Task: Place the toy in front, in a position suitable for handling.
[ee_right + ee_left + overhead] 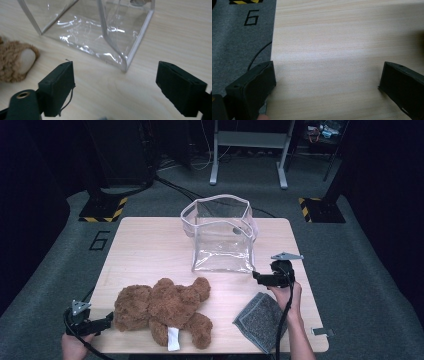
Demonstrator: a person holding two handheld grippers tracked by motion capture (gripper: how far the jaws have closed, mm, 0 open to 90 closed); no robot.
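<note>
Right gripper (257, 277) jaws wide, empty, at near corner of clear square plastic pouch (220, 234). Left gripper (107, 321) jaws wide, empty, beside brown plush teddy bear (165, 310), which lies nearer me than pouch on wooden counter (145, 250). Grey felt cloth (260, 320) near pouch, my side. Risks: flimsy pouch wall collapsing, pouch sliding when nudged; bear too bulky, snagging rim.

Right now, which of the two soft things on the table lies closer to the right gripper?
The grey felt pouch, lying flat just under the right gripper. The brown teddy bear sprawls farther off, beside the left gripper.
</note>
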